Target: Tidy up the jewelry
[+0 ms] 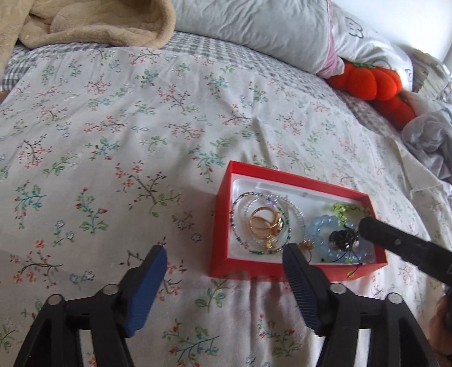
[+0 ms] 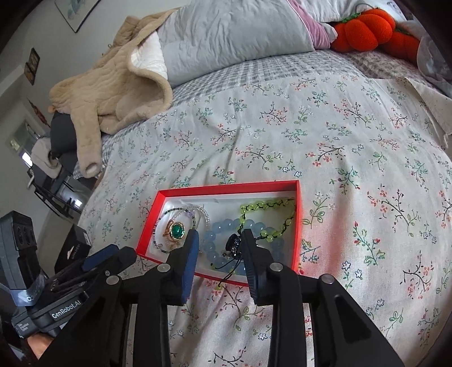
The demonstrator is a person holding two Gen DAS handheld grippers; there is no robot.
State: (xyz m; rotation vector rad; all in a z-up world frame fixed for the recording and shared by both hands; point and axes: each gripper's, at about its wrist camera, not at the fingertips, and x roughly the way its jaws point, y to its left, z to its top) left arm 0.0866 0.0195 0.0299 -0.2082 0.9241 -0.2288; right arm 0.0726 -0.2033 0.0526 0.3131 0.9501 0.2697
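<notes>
Floral cotton covers the bed (image 1: pixel 118 135), filling most of both views, with a grey pillow (image 1: pixel 254 25) along the top edge, a beige fleece jacket (image 2: pixel 113 93) at the upper left and orange plush pumpkins (image 1: pixel 373 82) at the upper right. Lower centre-right of the left wrist view sits the red box (image 1: pixel 223 211), white-lined, resting flat on the soft sheet.

Inside it lies the jewelry: thin beaded bracelets (image 1: pixel 240 223) ringed around gold rings (image 1: pixel 265 223) at the left end, a pale blue bead bracelet (image 2: pixel 220 228) in the middle, a lime-green bead strand (image 2: pixel 262 204) looped toward the far right corner, and a small dark beaded piece (image 2: pixel 233 244) with black cord trailing over the near wall.

The left gripper (image 1: pixel 223 265) stands wide apart and empty, low in its frame, one pad just over the box's near edge. The right gripper (image 2: pixel 219 245) is partly apart over the box; the dark piece lies between its fingers, seemingly against the right one, and not clamped.

Risks, as I judge them: the trailing cord could catch on a finger as it lifts away and drag the dark piece, or the green strand tangled near it, back out. The light box on a yielding mattress could also tip or slide if a pad bumps its wall.
</notes>
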